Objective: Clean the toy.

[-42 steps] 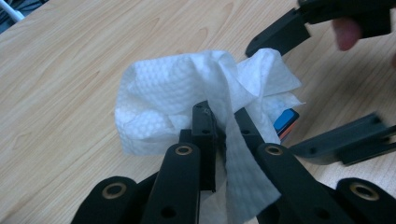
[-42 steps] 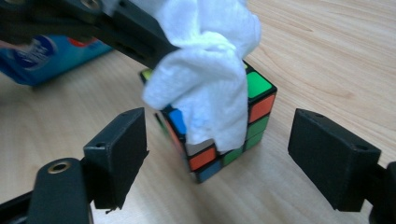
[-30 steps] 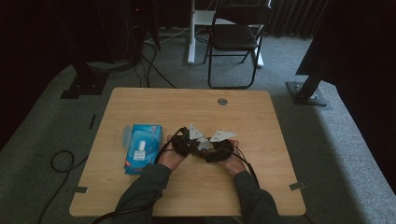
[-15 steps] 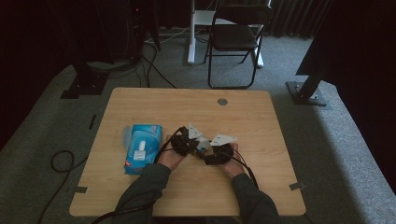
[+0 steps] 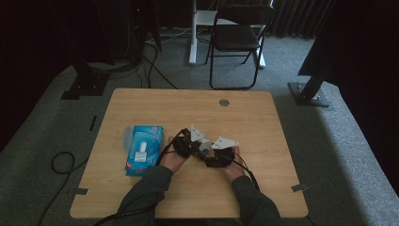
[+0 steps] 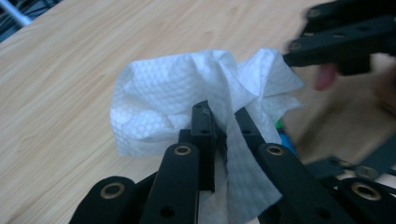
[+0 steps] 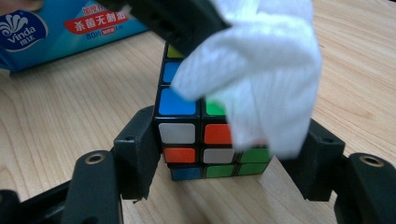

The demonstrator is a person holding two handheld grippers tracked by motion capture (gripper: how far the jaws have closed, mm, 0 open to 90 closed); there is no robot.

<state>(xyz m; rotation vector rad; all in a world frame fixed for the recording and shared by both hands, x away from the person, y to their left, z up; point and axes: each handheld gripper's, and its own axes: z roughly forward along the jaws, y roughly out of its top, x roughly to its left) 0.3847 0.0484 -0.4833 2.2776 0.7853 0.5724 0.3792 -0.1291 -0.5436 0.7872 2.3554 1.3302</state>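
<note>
- Rubik's cube (image 7: 205,140) stands between the two pads of the right gripper (image 7: 224,154), near the middle of the wooden table (image 5: 263,117) and just to the right of the blue wet-wipe pack (image 5: 143,149).
- White wet wipe (image 6: 187,102) is bunched up and pinched in the left gripper (image 6: 223,122), whose jaws are closed tight on a fold of it.
- In the right gripper view the wipe (image 7: 261,70) drapes over the cube's upper right part, covering several stickers; blue, white, orange and green squares show below and beside it.
- Right gripper's jaws have just been closing, with the cube between them; the left pad appears to touch the cube's side, while the right pad is partly hidden behind the wipe, so a firm grip is likely but not certain.
- Seen from the high view, the left gripper (image 5: 187,143) and the right gripper (image 5: 219,151) sit close together, tips meeting to the right of the wipe pack, each carrying a grey three-cornered plate.
- Wet-wipe pack (image 7: 60,28) lies flat on the table beyond the cube, printed with the Vinda brand name.
- Both of the person's forearms reach in from the table's near edge.
</note>
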